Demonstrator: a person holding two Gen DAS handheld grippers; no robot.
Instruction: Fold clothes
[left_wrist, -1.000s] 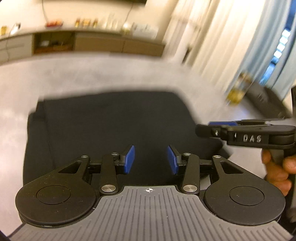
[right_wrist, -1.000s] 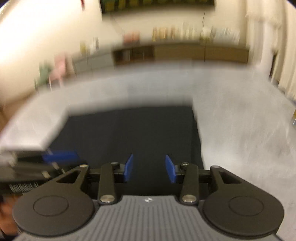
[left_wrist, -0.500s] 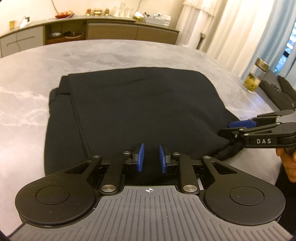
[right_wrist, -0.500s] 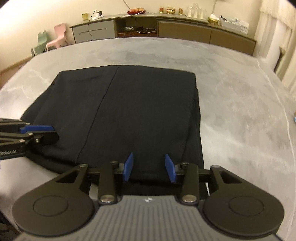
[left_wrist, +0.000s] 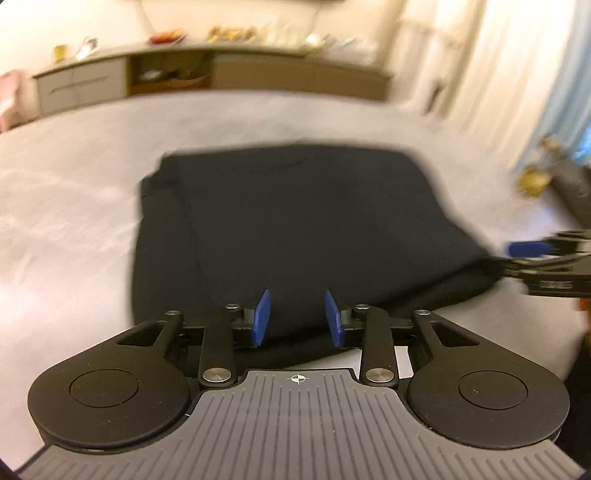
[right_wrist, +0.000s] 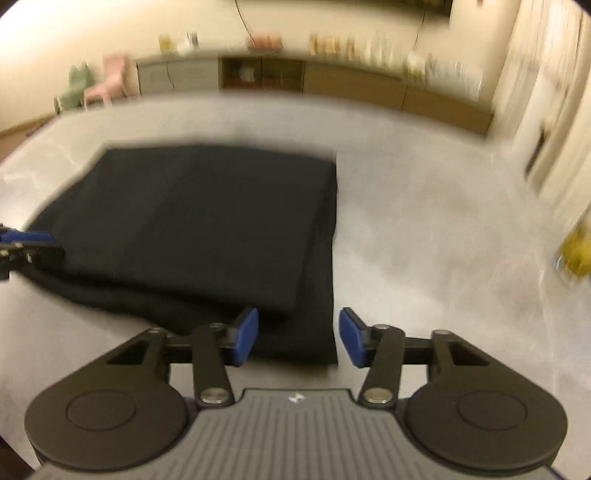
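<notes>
A black garment (left_wrist: 288, 221) lies folded into a rough rectangle on the grey marble table (left_wrist: 66, 206); it also shows in the right wrist view (right_wrist: 207, 229). My left gripper (left_wrist: 297, 319) is open and empty over the garment's near edge. My right gripper (right_wrist: 297, 338) is open and empty at the garment's near right corner. Each gripper shows in the other's view, the right one (left_wrist: 532, 254) at the garment's right edge, the left one (right_wrist: 26, 243) at its left edge. Both views are blurred.
A jar with a gold lid (left_wrist: 533, 177) stands on the table to the right, also in the right wrist view (right_wrist: 576, 251). A dark object (left_wrist: 576, 192) lies beside it. A long sideboard (right_wrist: 332, 81) and curtains (left_wrist: 517, 66) stand beyond the table.
My left gripper's jaws have opened wider after narrowing half a second ago. My right gripper has also opened wider. Both have pulled back a little toward the garment's near edge.
</notes>
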